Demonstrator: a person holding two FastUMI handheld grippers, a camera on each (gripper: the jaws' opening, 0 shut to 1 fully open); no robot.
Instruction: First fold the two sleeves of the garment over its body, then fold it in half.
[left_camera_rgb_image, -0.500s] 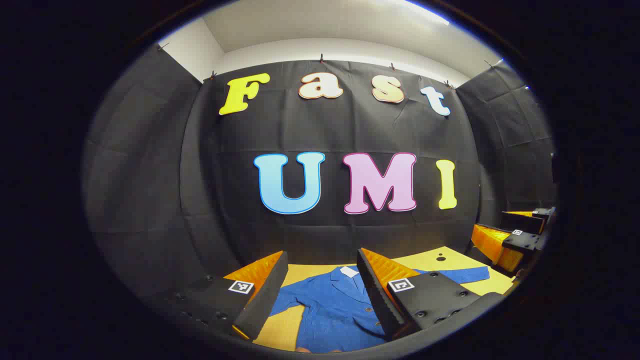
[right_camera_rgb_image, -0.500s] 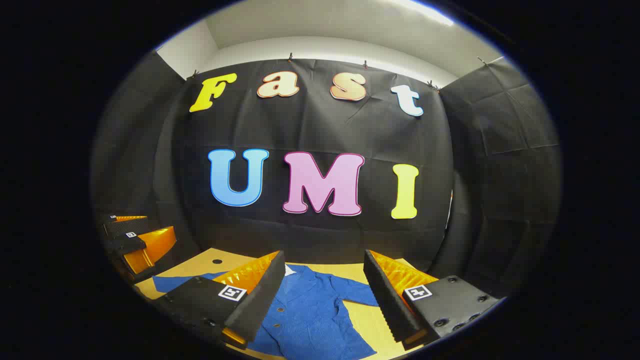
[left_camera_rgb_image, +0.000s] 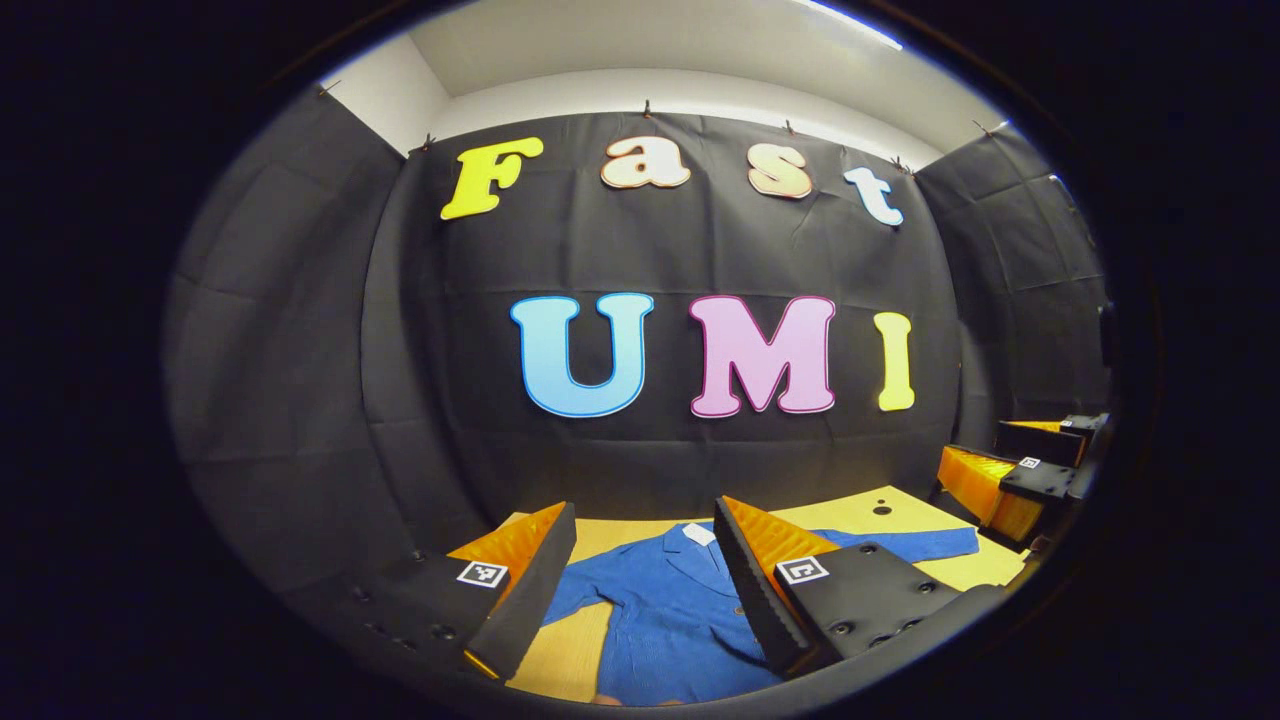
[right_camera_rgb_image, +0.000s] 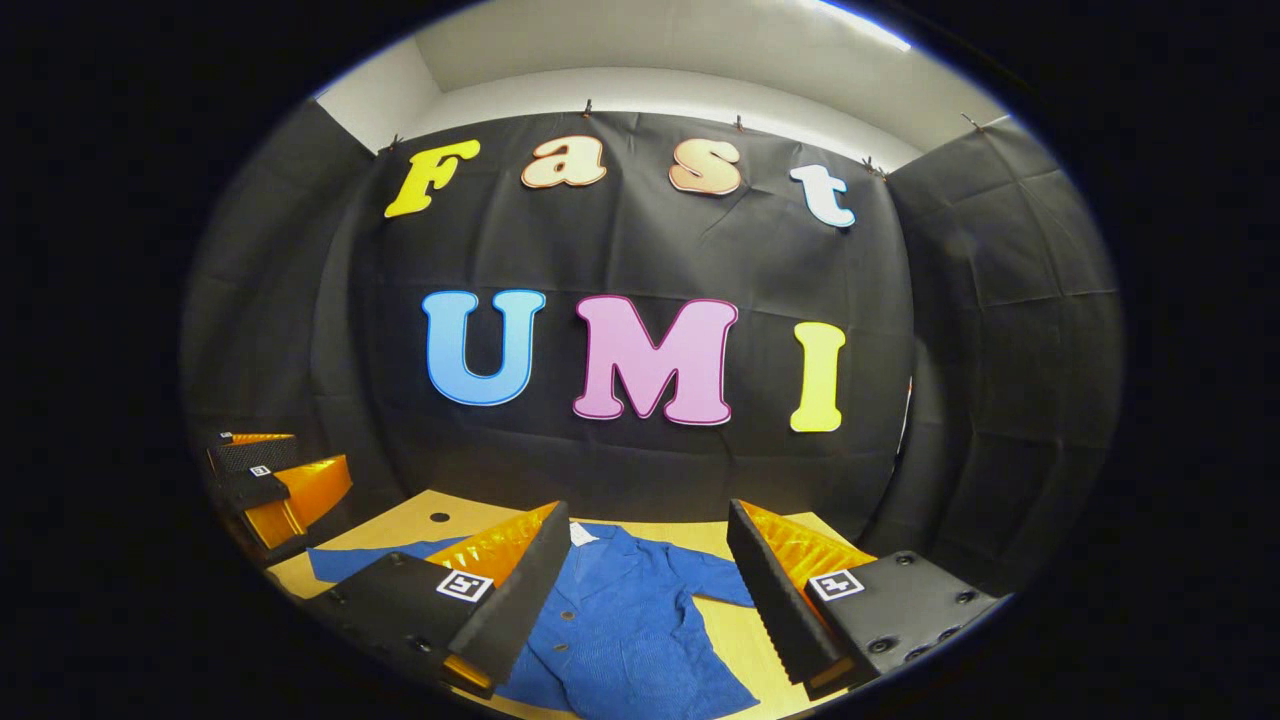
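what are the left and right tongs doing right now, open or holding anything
Left tongs: open, holding nothing, above the blue shirt.
Right tongs: open, holding nothing, above the same shirt.

The garment (left_camera_rgb_image: 670, 610) is bright blue with a fine weave, small brown buttons (right_camera_rgb_image: 566, 617) and a white neck tag (left_camera_rgb_image: 698, 535), lying on a plain yellow table (left_camera_rgb_image: 850, 515) before a black cloth wall (right_camera_rgb_image: 640, 240).

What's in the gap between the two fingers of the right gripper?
In the right gripper view, the open right gripper holds nothing. Through its gap you see the blue shirt, lying flat on the yellow table below.
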